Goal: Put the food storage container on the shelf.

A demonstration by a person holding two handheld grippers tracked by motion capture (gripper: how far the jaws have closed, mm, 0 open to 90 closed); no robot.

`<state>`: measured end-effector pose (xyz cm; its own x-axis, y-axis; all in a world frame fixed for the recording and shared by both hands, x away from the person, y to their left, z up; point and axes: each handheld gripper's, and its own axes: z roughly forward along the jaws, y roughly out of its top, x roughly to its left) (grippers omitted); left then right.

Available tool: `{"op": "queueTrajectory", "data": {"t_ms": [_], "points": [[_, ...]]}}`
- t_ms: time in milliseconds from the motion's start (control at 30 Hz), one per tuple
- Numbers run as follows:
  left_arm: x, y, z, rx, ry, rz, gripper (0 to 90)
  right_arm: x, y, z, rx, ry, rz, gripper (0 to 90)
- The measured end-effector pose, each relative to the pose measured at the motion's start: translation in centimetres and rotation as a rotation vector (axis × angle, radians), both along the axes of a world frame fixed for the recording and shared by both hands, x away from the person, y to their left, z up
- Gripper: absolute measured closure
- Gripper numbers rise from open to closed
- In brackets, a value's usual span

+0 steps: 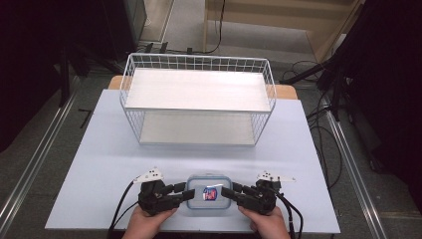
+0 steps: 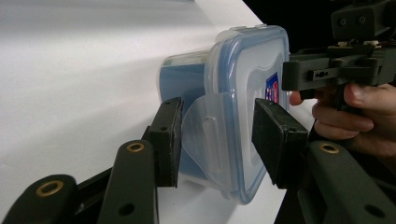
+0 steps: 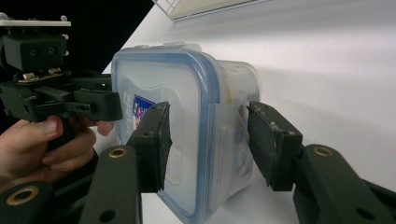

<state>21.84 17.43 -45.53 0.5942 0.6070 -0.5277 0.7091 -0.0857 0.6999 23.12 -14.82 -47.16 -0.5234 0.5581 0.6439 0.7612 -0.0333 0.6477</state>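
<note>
Where jaws gape — lidded box [image 1: 208, 194] between grippers.

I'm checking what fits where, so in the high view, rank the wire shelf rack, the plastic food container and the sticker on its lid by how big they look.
1. Wire shelf rack, by far the largest, though it stands farther from the camera.
2. Plastic food container, much smaller, between the two grippers.
3. Sticker on its lid, smallest.
</note>
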Motion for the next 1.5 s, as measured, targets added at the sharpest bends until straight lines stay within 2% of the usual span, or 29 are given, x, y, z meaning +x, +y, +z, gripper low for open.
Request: {"op": "queueTrajectory", "data": {"t_ms": [233, 500, 633, 733, 900, 1033, 1167, 1500], "points": [[-0.3, 0.0, -0.1, 0.017, -0.017, -0.004, 53.3, -0.2, 0.0, -0.2, 0.002, -0.008, 0.006, 50.7], [-0.5, 0.1, -0.5, -0.001, 0.000, -0.010, 53.2, -0.4, -0.1, -0.4, 0.006, -0.002, 0.016, 50.9], [-0.6, 0.0, -0.5, 0.009, 0.000, -0.010, 52.6, -0.4, -0.1, -0.4, 0.004, -0.003, 0.018, 50.9], [-0.6, 0.0, -0.8, 0.002, 0.013, -0.013, 51.7, -0.4, -0.1, -0.5, 0.006, -0.002, 0.021, 51.2], [-0.6, 0.2, -0.8, -0.035, 0.038, -0.001, 54.0, -0.4, -0.2, -0.5, 0.007, 0.002, 0.025, 51.9], [-0.7, 0.1, -0.6, -0.019, 0.020, -0.001, 54.1, -0.5, -0.3, -0.4, -0.008, -0.006, 0.031, 52.1], [-0.8, 0.0, -0.3, -0.024, 0.000, 0.007, 54.1, -0.6, -0.2, -0.2, -0.008, -0.016, 0.027, 52.1], [-1.1, -0.1, 0.7, -0.019, -0.075, 0.023, 53.7, -0.9, -0.1, 1.0, -0.008, -0.100, 0.010, 52.1]]}}
